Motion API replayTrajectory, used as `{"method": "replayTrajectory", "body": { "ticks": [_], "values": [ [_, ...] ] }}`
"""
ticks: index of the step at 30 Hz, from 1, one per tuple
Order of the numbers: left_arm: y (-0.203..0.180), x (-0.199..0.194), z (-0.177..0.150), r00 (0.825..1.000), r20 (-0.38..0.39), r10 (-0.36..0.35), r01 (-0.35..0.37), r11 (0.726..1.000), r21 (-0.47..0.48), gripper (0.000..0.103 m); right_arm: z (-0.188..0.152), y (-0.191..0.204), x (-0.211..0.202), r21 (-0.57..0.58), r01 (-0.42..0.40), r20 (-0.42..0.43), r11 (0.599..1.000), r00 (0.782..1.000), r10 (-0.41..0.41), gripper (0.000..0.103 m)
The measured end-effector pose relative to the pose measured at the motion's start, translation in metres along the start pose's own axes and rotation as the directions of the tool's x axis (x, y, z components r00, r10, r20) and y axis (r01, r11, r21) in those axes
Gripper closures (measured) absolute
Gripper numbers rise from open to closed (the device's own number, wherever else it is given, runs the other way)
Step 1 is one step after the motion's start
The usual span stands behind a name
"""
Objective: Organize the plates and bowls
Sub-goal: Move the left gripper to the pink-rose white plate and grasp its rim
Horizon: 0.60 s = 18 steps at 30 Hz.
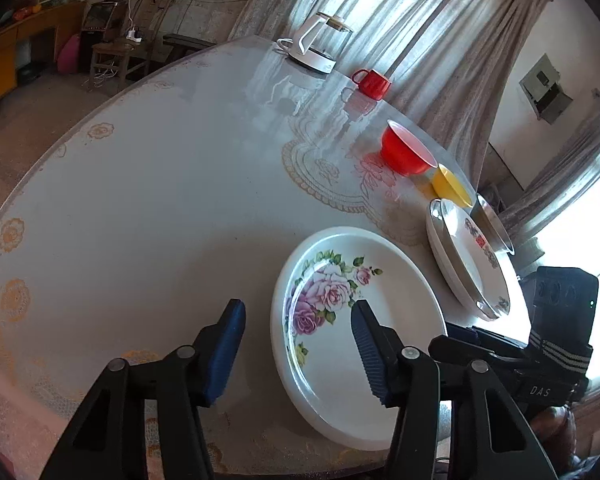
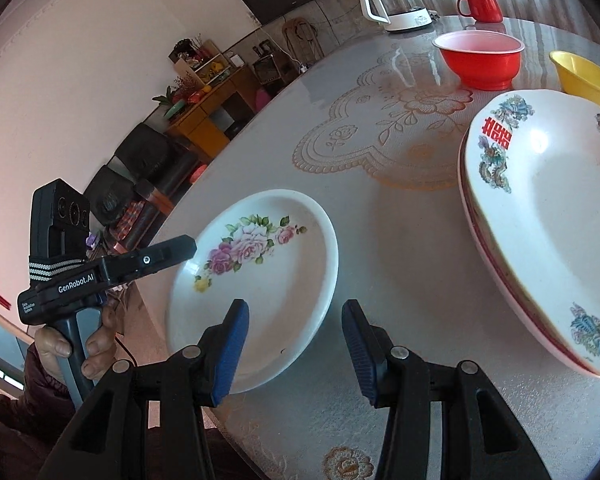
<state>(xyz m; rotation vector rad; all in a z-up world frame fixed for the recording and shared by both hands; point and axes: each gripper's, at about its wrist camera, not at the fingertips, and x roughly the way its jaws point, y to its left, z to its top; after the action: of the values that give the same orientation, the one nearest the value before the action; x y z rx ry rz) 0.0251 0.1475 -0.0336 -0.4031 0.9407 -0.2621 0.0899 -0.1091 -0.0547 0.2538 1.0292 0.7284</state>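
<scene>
A white plate with pink roses point(image 1: 360, 332) point(image 2: 260, 280) lies flat on the round table. My left gripper point(image 1: 296, 322) is open, its left finger over the tablecloth and its right finger over the plate, so the plate's left rim sits between them untouched. My right gripper point(image 2: 296, 320) is open too, low at the plate's near edge, with the rim between its fingers and no pad pressing on it. In the right wrist view the left gripper point(image 2: 190, 246) reaches the plate's far-left rim, held by a hand point(image 2: 94, 344).
A stack of white plates with a red character point(image 1: 468, 260) point(image 2: 540, 208) lies to the right, with a metal dish point(image 1: 494, 228) beside it. Behind stand a red bowl point(image 1: 406, 152) point(image 2: 480, 60), a yellow bowl point(image 1: 452, 188) point(image 2: 584, 76), a red mug point(image 1: 374, 84) and a kettle point(image 1: 316, 44).
</scene>
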Motion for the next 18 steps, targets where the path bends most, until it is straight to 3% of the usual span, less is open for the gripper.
{"method": "replayTrajectory", "body": {
  "ticks": [5, 12, 16, 18],
  "values": [
    [-0.011, 0.006, -0.013, 1.000, 0.013, 0.011, -0.011, 0.998, 0.059, 0.061, -0.004, 0.002, 0.003, -0.022, 0.000, 0.000, 1.000, 1.000, 0.000, 0.054],
    [-0.016, 0.005, -0.020, 0.998, 0.052, 0.018, -0.021, 0.998, 0.055, 0.061, -0.006, 0.010, 0.003, -0.074, 0.016, -0.001, 0.997, 1.000, -0.016, 0.054],
    [-0.019, 0.006, -0.019, 0.998, 0.058, 0.024, -0.027, 0.999, 0.042, 0.061, -0.006, 0.009, 0.001, -0.079, 0.056, 0.011, 0.995, 0.998, -0.055, 0.068],
    [-0.023, 0.007, -0.020, 0.998, 0.061, 0.023, -0.026, 0.998, 0.057, 0.061, -0.006, 0.009, -0.001, -0.077, 0.081, 0.018, 0.994, 0.997, -0.080, 0.068]
  ]
}}
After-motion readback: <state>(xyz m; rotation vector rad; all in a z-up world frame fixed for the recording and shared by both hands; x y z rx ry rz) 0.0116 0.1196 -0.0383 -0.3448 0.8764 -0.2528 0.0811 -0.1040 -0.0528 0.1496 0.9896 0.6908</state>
